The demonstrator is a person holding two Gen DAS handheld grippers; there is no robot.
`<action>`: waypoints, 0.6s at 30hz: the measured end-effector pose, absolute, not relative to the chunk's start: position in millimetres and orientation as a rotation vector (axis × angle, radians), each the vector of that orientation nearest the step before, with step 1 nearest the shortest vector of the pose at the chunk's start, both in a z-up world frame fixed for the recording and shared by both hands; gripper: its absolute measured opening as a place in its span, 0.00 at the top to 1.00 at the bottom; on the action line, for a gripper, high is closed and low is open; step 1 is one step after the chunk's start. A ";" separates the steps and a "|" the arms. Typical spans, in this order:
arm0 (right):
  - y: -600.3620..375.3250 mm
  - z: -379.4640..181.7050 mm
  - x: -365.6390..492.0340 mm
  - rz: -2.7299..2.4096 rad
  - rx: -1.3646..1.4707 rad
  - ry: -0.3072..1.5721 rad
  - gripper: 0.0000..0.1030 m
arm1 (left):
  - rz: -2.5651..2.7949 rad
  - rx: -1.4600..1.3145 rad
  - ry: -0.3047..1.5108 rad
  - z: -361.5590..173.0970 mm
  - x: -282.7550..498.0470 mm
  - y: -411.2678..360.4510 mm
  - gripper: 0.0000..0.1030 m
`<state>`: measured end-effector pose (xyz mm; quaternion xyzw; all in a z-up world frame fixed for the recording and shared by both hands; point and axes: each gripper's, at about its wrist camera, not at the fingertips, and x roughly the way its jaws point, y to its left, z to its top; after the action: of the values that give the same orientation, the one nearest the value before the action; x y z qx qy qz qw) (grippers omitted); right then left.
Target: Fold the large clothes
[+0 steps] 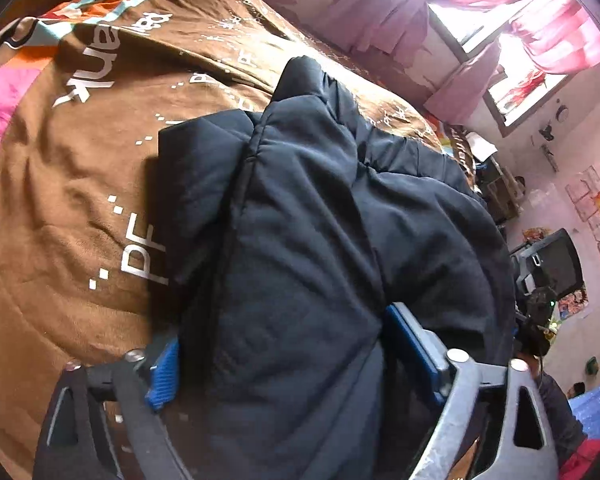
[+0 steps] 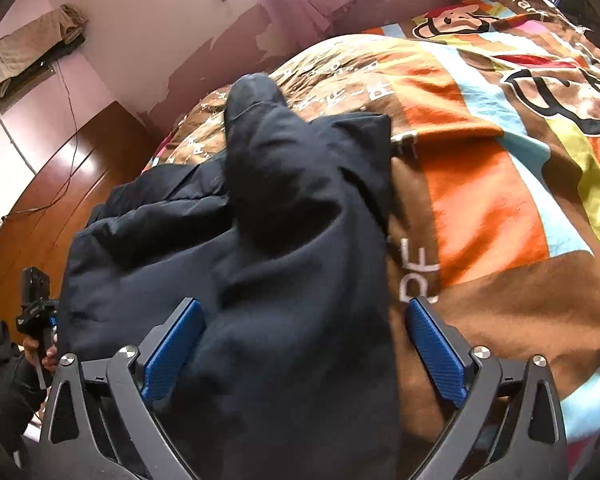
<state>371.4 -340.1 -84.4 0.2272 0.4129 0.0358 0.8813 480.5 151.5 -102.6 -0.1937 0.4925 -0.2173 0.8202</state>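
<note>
A dark navy padded jacket (image 1: 308, 216) lies bunched on a brown printed blanket (image 1: 68, 184); it also shows in the right wrist view (image 2: 268, 216). My left gripper (image 1: 284, 364) stands wide open with jacket fabric filling the gap between its blue pads (image 1: 165, 376). My right gripper (image 2: 304, 344) is also wide open, with a fold of the jacket lying between its blue pads (image 2: 436, 352). A sleeve sticks up toward the far end in both views. The other gripper (image 2: 36, 312) shows at the left edge of the right wrist view.
The blanket (image 2: 500, 184) has orange, blue and yellow patches with a monkey print. A wooden wardrobe (image 2: 60, 200) stands left of the bed. A window with red curtains (image 1: 548, 28), a television (image 1: 556, 264) and clutter line the far wall.
</note>
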 end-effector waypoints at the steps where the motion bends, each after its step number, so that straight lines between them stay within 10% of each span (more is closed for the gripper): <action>1: -336.8 -83.5 369.7 0.074 0.470 0.874 0.05 | -0.452 -0.414 1.053 -100.1 479.6 150.3 0.23; 5: -324.1 -80.0 367.4 0.071 0.468 0.908 0.13 | -0.407 -0.390 1.077 -90.6 475.7 141.9 0.37; 12: -328.0 -68.9 347.7 0.051 0.581 0.914 0.69 | -0.330 -0.334 1.061 -61.5 458.3 136.7 0.70; 18: -308.7 -37.2 324.5 0.082 0.589 0.852 0.84 | -0.317 -0.297 1.029 -21.4 432.5 129.8 0.81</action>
<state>324.5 -308.7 -37.2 0.2813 0.4073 0.0392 0.8680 432.5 129.8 -21.4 -0.1410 0.4882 -0.1502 0.8481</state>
